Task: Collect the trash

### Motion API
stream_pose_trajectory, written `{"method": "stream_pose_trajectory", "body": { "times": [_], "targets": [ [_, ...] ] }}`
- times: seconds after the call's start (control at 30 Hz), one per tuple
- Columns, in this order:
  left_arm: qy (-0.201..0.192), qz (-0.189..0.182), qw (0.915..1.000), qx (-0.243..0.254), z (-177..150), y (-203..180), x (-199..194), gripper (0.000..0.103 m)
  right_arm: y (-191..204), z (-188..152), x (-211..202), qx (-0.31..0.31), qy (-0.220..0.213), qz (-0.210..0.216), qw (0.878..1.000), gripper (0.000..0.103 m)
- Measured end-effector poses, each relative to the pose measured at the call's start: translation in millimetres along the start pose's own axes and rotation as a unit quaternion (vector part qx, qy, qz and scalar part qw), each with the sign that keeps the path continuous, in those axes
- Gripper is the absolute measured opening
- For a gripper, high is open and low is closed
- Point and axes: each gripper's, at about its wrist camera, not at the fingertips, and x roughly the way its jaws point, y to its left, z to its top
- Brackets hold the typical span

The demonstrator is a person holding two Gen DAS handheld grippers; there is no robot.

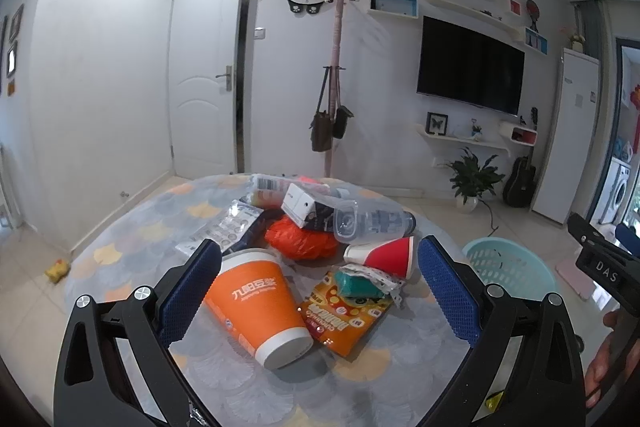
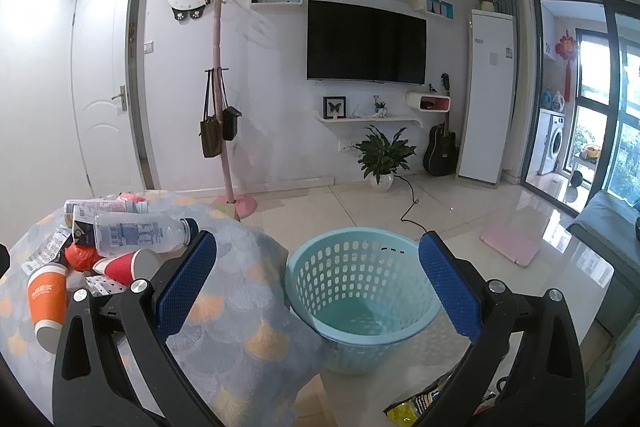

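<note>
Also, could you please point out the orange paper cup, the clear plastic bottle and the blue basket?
orange paper cup (image 1: 256,301), left wrist view, on its printed side.
clear plastic bottle (image 1: 372,221), left wrist view, mid-body.
blue basket (image 2: 352,269), right wrist view, inner perforated wall.

Toppled orange cup (image 1: 258,303) amid tabletop trash

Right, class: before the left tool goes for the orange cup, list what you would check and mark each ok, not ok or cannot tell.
1. Left tool open: ok.
2. Orange cup between its fingers: ok.
3. Cup lying on its side, free on top: ok.
4. Snack packet touching the cup, may drag: not ok.
5. Basket empty and beside the table: ok.
6. Right tool open, holding nothing: ok.
</note>
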Motion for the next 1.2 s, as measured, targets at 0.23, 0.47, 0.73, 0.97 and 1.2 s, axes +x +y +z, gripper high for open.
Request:
{"method": "stream_pose_trajectory", "body": {
  "times": [0.23, 0.47, 0.73, 0.97, 1.2],
  "targets": [
    [0.004, 0.003, 0.9999, -0.012, -2, 11, 1, 0.095, 4, -2, 3, 0.003, 0.005, 0.011, 1.0, 0.097],
    [0.018, 0.041, 0.9985, -0.03, 1, 48, 8, 0.096, 20, -7, 13, -0.006, 0.017, 0.061, 0.998, 0.096],
    [0.134, -0.025, 0.9858, -0.098, -11, 84, 60, 0.095, 67, -12, 40, -0.046, 0.055, 0.177, 0.982, 0.086],
    [0.204, -0.017, 0.972, -0.116, -30, 79, 103, 0.094, 102, -21, 69, -0.087, 0.112, 0.237, 0.961, 0.082],
    [0.242, -0.005, 0.9625, -0.123, -41, 85, 131, 0.087, 118, -12, 93, -0.103, 0.122, 0.252, 0.954, 0.082]
  ]
}}
